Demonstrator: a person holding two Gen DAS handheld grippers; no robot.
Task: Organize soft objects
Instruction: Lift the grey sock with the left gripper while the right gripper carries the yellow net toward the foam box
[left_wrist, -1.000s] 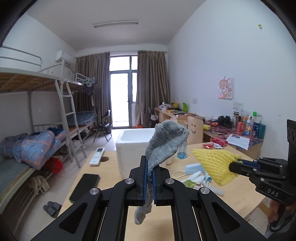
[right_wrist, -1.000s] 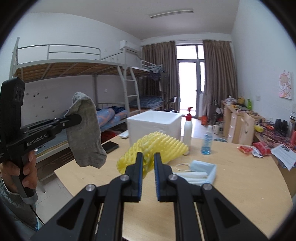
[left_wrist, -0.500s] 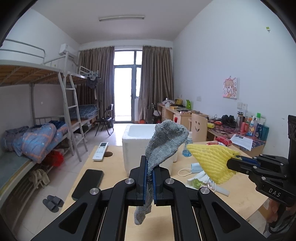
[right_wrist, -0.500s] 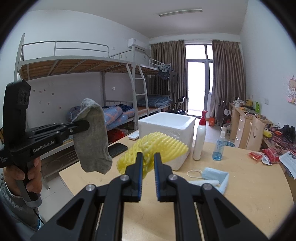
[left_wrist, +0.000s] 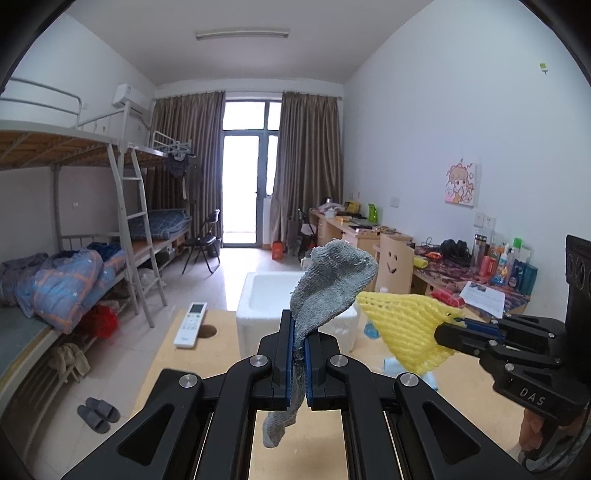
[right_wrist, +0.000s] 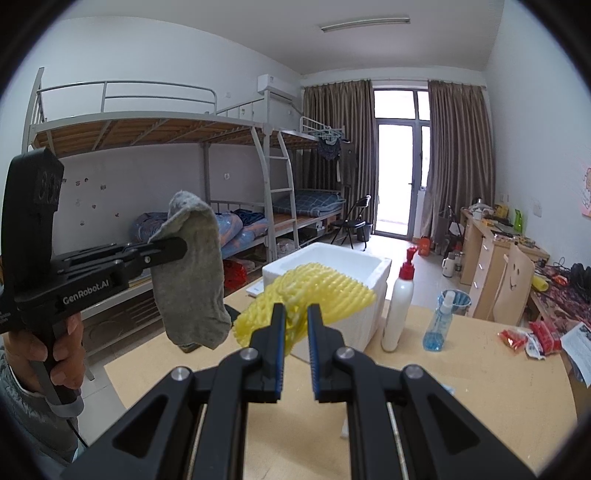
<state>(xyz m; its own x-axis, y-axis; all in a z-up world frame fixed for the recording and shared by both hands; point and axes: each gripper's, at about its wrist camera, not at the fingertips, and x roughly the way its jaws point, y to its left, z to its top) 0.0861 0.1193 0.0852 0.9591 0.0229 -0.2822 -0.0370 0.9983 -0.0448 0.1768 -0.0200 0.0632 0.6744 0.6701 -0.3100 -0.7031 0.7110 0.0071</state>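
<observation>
My left gripper (left_wrist: 298, 325) is shut on a grey sock (left_wrist: 328, 284) and holds it in the air above the wooden table; the sock also hangs from it in the right wrist view (right_wrist: 192, 273). My right gripper (right_wrist: 295, 314) is shut on a yellow foam fruit net (right_wrist: 314, 291), also held in the air; it shows at the right of the left wrist view (left_wrist: 406, 328). A white foam box (right_wrist: 332, 266), open at the top, stands on the table just beyond both held things.
A white pump bottle (right_wrist: 400, 310) and a blue spray bottle (right_wrist: 439, 321) stand right of the box. A remote (left_wrist: 190, 323) lies on the table's far left by a round hole. Red snack packets (right_wrist: 532, 334) and papers lie at the right edge.
Both grippers have risen and moved forward toward the foam box, still holding the sock and the foam net. The face masks on the table have dropped mostly out of view.
</observation>
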